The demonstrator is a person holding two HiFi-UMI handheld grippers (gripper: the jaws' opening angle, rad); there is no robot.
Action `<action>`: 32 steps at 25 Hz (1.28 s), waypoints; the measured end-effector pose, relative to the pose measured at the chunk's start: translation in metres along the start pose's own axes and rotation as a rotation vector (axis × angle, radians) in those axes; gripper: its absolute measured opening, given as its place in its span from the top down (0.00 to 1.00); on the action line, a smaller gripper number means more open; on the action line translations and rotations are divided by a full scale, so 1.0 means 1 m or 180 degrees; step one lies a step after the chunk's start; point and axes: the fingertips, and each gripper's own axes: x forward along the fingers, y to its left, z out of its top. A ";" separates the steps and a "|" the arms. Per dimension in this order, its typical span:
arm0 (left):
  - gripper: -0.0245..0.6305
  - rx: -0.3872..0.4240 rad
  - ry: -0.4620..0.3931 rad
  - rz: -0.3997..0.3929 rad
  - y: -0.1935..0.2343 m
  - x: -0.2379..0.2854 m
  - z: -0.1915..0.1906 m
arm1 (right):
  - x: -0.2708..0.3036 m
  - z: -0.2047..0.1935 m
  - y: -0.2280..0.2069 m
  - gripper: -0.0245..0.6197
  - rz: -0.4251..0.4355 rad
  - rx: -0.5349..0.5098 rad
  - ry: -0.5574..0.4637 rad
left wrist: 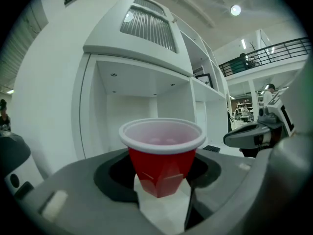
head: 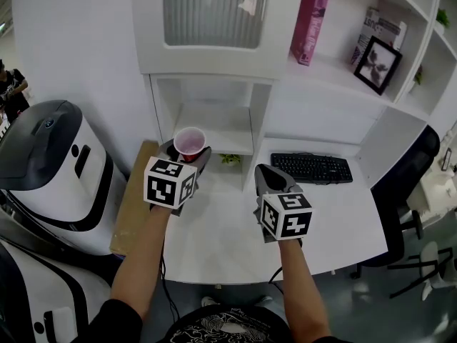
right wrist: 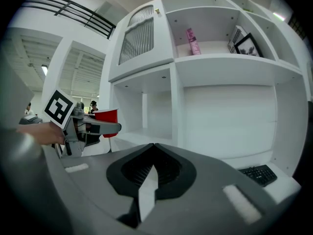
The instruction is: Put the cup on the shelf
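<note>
A red plastic cup (head: pixel 189 143) with a white inside stands upright in my left gripper (head: pixel 187 152), whose jaws are shut on its lower part. In the left gripper view the cup (left wrist: pixel 161 153) fills the middle, held in front of the open white shelf cubby (left wrist: pixel 129 116). In the head view that cubby (head: pixel 214 128) lies just beyond the cup, at desk height. My right gripper (head: pixel 273 178) hovers over the desk to the right, shut with nothing in it (right wrist: pixel 150 153). From the right gripper view the cup (right wrist: pixel 106 116) shows at the left.
A black keyboard (head: pixel 312 168) lies on the white desk (head: pixel 343 224) at the right. A small green plant (head: pixel 230 160) sits by the cubby's base. A cardboard sheet (head: pixel 132 195) and a large white machine (head: pixel 57 170) stand at the left. Upper shelves hold a pink box (head: pixel 311 20) and a picture frame (head: pixel 376 64).
</note>
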 end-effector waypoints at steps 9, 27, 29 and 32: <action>0.56 0.0001 -0.0043 0.0000 -0.008 0.031 0.013 | 0.014 0.020 -0.009 0.92 0.0090 -0.0095 -0.0123; 0.56 0.0007 0.0256 0.0465 0.013 0.090 -0.001 | 0.058 0.019 -0.011 0.92 0.0820 -0.0227 -0.0082; 0.56 0.0017 0.0294 0.0486 0.015 0.096 -0.002 | 0.061 0.018 -0.011 0.92 0.0869 -0.0231 -0.0078; 0.56 0.0035 0.0371 0.0543 0.018 0.102 -0.005 | 0.064 0.018 -0.013 0.92 0.0908 -0.0255 -0.0074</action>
